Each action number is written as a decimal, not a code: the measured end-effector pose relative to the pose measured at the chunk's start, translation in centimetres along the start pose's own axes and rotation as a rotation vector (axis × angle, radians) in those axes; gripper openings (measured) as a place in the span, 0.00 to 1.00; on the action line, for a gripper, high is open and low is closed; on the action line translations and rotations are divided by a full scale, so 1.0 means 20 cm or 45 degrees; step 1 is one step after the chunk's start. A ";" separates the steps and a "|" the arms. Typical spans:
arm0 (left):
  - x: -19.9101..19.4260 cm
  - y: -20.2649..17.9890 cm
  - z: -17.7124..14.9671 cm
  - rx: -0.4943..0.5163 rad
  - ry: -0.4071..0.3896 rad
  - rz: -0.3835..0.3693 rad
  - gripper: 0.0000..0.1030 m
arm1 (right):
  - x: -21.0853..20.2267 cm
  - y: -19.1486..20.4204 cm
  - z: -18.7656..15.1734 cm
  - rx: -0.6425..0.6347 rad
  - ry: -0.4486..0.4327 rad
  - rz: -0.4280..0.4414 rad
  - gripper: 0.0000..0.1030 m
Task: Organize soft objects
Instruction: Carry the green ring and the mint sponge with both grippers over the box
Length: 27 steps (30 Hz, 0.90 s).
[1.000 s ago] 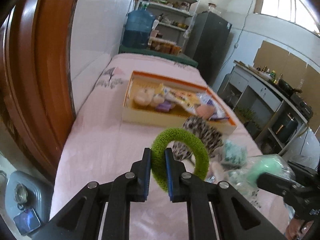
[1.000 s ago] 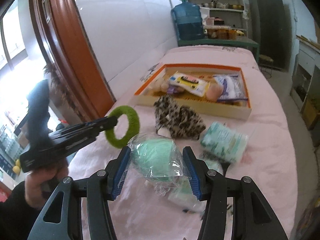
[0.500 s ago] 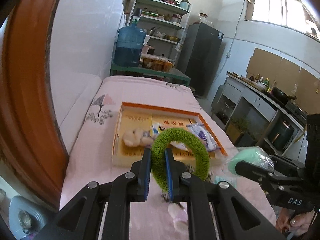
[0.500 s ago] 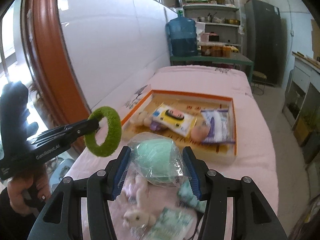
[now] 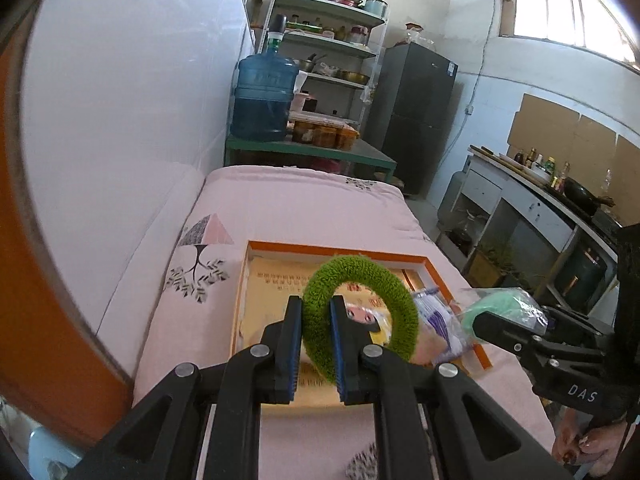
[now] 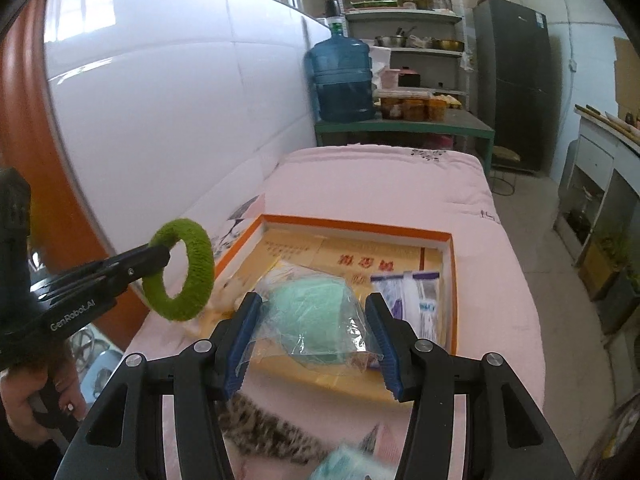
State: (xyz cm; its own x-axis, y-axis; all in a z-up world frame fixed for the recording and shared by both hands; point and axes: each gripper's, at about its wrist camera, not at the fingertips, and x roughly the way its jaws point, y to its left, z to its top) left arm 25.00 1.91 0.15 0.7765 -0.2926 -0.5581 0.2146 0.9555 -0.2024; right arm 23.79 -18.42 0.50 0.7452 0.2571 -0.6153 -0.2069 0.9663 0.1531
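Green fuzzy ring (image 5: 360, 316) sits pinched in the left gripper (image 5: 314, 350); the right gripper (image 6: 312, 344) clamps a bagged mint-green soft item (image 6: 316, 316). Both hang above the orange-rimmed box (image 6: 360, 227) on the pink bed (image 6: 380, 184).

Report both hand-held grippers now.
Left hand-held gripper: shut on the green ring.
Right hand-held gripper: shut on the bagged mint-green item.

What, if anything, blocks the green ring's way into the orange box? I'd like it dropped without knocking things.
Nothing visible does. The left gripper holds the green ring over the orange box, whose far left floor is bare. Packets lie toward its right side.
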 end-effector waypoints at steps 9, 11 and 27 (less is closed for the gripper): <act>0.25 0.06 0.10 -0.056 0.061 0.024 0.14 | 0.25 -0.12 0.14 0.044 0.037 -0.021 0.54; 0.30 0.07 0.12 -0.059 0.070 0.034 0.14 | 0.30 -0.15 0.15 0.056 0.045 -0.023 0.54; 0.63 0.16 0.15 -0.064 0.188 0.116 0.14 | 0.62 -0.16 0.20 0.021 0.150 -0.043 0.54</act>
State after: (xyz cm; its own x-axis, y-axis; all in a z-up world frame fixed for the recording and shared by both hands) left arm 37.25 1.33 -5.02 0.6949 -0.2109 -0.6875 0.1146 0.9763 -0.1836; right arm 36.27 -18.22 -4.51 0.6715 0.2222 -0.7069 -0.1717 0.9747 0.1433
